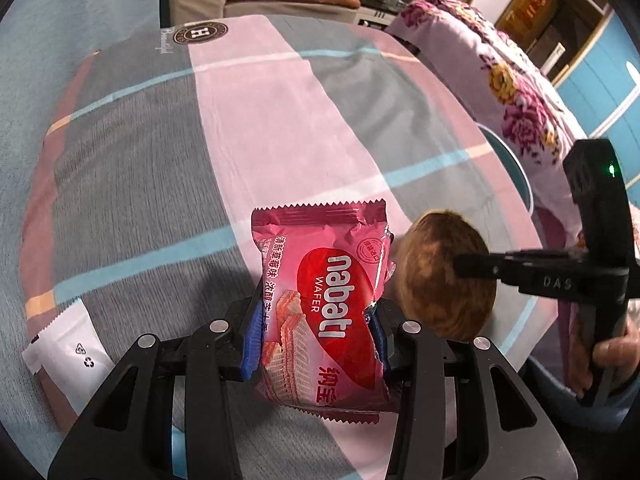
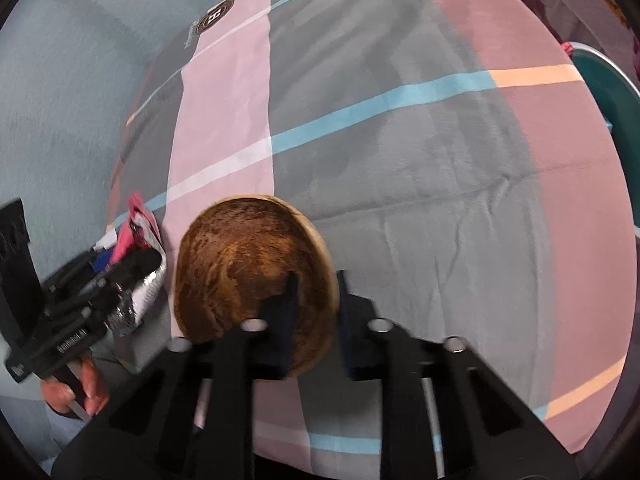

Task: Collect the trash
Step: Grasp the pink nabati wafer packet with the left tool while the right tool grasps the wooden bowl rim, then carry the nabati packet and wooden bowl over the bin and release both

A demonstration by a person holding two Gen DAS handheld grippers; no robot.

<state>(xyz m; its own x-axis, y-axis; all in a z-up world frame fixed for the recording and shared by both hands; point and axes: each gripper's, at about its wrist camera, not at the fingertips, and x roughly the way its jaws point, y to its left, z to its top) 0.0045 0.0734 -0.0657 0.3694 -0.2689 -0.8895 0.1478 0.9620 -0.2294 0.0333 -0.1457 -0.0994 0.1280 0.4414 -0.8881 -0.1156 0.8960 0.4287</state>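
The left gripper (image 1: pixel 316 332) is clamped on a pink wafer packet (image 1: pixel 324 304), held up just beside the wooden bowl (image 2: pixel 256 276). The right gripper (image 2: pixel 316 320) pinches the bowl's rim — one finger inside, one outside — over the checked cloth (image 2: pixel 440 160) on the worktop.

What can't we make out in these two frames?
- Wafer packet: lower end hidden behind the left hand-held gripper in the left wrist view.
- Wooden bowl: near rim covered by the right hand-held gripper in the right wrist view.
- White wrapper: cut off by the left wrist view's edge.
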